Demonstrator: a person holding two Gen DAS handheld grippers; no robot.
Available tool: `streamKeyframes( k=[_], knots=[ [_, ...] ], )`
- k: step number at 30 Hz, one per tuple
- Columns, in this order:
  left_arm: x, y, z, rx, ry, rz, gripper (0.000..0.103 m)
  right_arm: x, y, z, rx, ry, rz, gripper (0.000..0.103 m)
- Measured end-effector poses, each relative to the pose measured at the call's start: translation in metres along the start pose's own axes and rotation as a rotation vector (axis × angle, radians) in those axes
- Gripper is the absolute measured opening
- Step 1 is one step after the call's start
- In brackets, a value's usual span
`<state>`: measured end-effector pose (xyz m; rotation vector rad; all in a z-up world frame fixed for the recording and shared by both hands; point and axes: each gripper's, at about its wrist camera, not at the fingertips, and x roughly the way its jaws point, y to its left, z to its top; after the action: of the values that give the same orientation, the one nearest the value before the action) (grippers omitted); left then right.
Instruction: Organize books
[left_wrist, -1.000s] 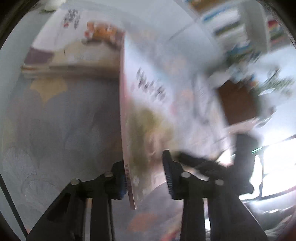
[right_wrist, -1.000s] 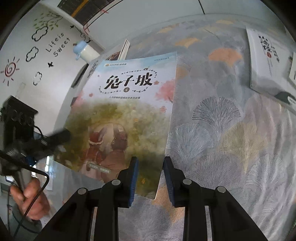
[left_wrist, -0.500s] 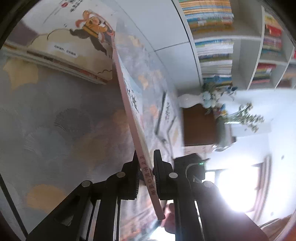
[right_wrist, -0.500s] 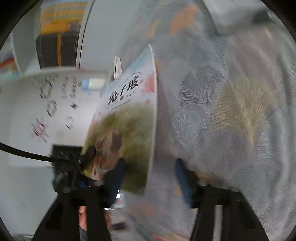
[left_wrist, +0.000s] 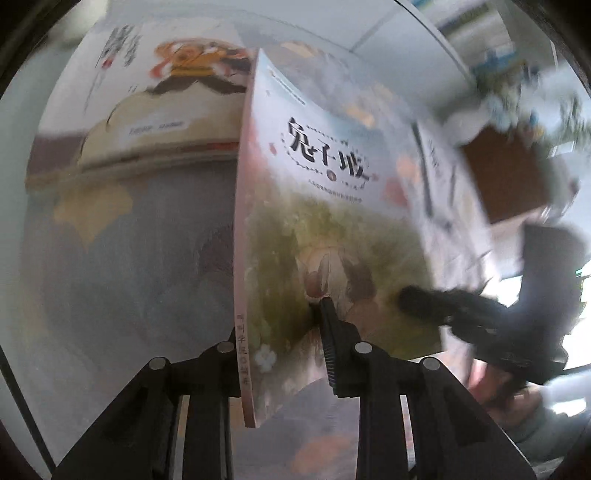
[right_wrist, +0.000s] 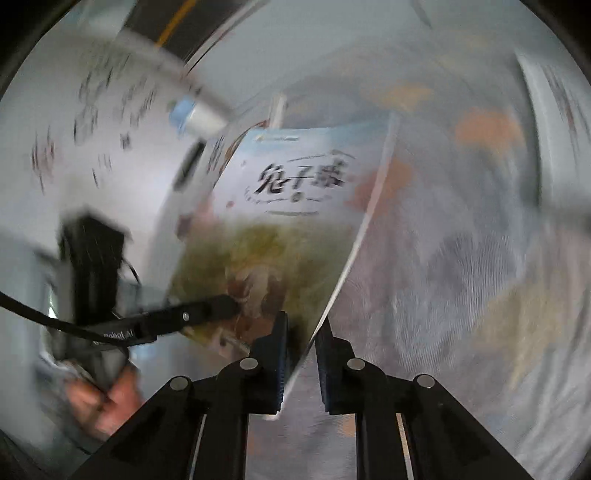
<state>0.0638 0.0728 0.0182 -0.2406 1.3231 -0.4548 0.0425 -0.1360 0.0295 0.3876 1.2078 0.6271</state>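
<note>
both sets of tongs are on the one book here, a thin paperback (left_wrist: 332, 206) with a pale blue top, black title characters and a green, leafy picture lower down. it's held up off the patterned cloth (left_wrist: 140, 266) on the counter, tilted on edge. in the left wrist view the left tongs (left_wrist: 280, 332) straddle the pink spine near the bottom; the right finger (left_wrist: 332, 343) lies against the cover, and those jaws have just been opening a touch with the book between them, though they look to be pressing on it. over in the right wrist view the right tongs (right_wrist: 301, 354) have just snapped closed, clenched on the book's (right_wrist: 295, 206) page edge at its lower corner. the other tongs' black finger reaches across the cover from the left, and a hand (right_wrist: 103, 398) shows low on that side, blurred. behind the held book, in the left view, a stack of books (left_wrist: 147, 122) lies flat on the cloth with an orange cartoon figure on top. another white book (left_wrist: 443, 177) lies on the cloth to the right, hard to read through the smear.
</note>
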Motion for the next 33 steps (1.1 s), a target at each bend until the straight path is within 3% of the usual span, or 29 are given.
streamKeyframes(
  k=[5, 14, 20, 27, 30, 33],
  knots=[
    [-0.001, -0.014, 0.0, 0.072, -0.025, 0.061, 0.024, -0.001, 0.033, 0.004, -0.188, -0.018, -0.123, 0.014],
    [-0.042, -0.022, 0.009, 0.131, -0.141, 0.033, 0.021, -0.04, 0.071, -0.005, -0.306, -0.113, -0.16, 0.016],
    [-0.097, 0.001, 0.029, 0.112, -0.293, 0.033, 0.021, -0.054, 0.105, 0.019, -0.375, -0.176, -0.154, 0.017],
    [-0.112, 0.059, 0.071, 0.017, -0.397, 0.09, 0.021, -0.002, 0.126, 0.087, -0.453, -0.153, -0.113, 0.017],
    [-0.097, 0.084, 0.081, -0.035, -0.405, 0.111, 0.021, 0.031, 0.127, 0.112, -0.473, -0.095, -0.094, 0.017],
    [-0.075, 0.107, 0.087, -0.097, -0.371, 0.082, 0.021, 0.058, 0.122, 0.129, -0.483, -0.053, -0.095, 0.018]
  ],
)
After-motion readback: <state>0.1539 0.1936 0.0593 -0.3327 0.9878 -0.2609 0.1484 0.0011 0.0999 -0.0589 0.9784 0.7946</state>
